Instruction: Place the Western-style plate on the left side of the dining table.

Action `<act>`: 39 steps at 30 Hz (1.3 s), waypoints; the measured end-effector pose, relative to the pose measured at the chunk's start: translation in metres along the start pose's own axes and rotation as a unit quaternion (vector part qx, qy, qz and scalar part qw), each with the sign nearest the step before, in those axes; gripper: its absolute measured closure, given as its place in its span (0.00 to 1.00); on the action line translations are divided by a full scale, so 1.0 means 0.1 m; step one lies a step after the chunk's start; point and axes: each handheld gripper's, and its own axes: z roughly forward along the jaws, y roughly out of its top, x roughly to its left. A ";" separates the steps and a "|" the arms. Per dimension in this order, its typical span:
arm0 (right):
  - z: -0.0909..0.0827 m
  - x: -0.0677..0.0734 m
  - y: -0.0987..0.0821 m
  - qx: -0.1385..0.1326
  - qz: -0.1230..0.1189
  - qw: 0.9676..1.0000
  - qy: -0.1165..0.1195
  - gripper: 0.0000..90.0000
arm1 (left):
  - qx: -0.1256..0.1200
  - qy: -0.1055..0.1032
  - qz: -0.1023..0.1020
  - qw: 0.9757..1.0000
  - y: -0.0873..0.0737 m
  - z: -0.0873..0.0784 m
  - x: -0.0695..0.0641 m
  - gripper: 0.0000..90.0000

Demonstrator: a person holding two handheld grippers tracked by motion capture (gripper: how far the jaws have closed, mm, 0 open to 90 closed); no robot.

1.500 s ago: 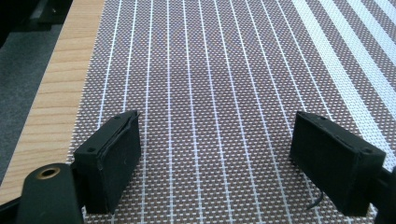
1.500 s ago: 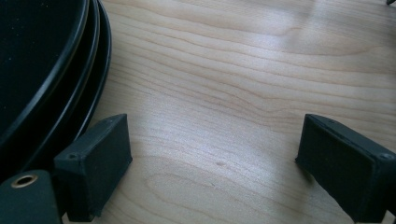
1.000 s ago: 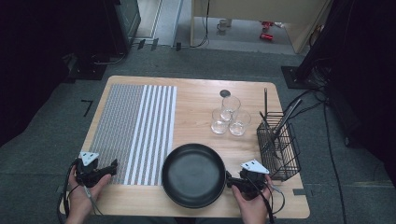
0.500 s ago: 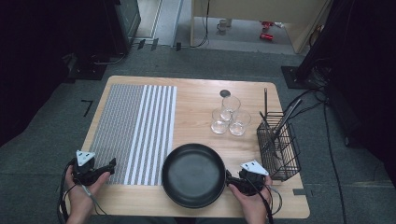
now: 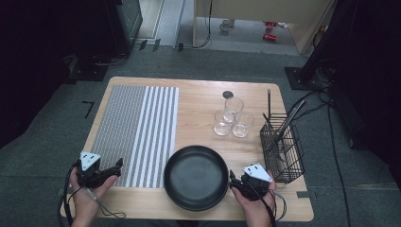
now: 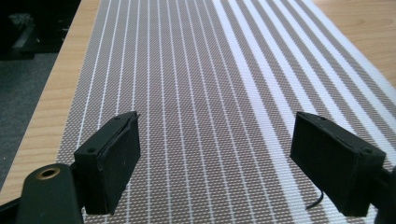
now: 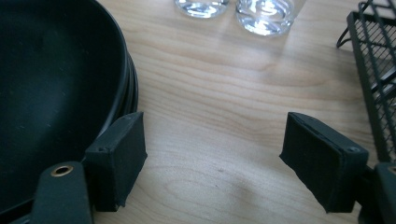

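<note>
Right, I've got both grippers low at the near edge of the counter (image 5: 198, 94), the black plate (image 5: 196, 177) sitting between them. My right gripper (image 7: 212, 158) has its jaws apart with nothing between them but bare wood; they've just been narrowing a little, and the left one of the 2 stands just beside the plate's rim, too close for me to tell whether it touches. My left gripper (image 6: 224, 163) hangs over the striped placemat (image 5: 137, 132), jaws wide and empty.

Risks from here, as I judge them. That rim is smooth, low and curved, so if I close on it at a shallow angle the jaws could slide off and shove the plate toward the left hand instead of catching it. From the right gripper view it looks like there may be more than 1 plate stacked, so a pinch might lift only the top one. Swing too wide on the right and I clip the wire basket (image 5: 283, 151). Push forward and the 3 glasses (image 5: 231, 120) are next in line.
</note>
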 end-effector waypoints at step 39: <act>-0.11 0.13 0.39 -0.056 0.018 0.993 0.099 0.66 | -0.024 -0.116 0.027 0.993 0.28 -0.05 -0.70 0.19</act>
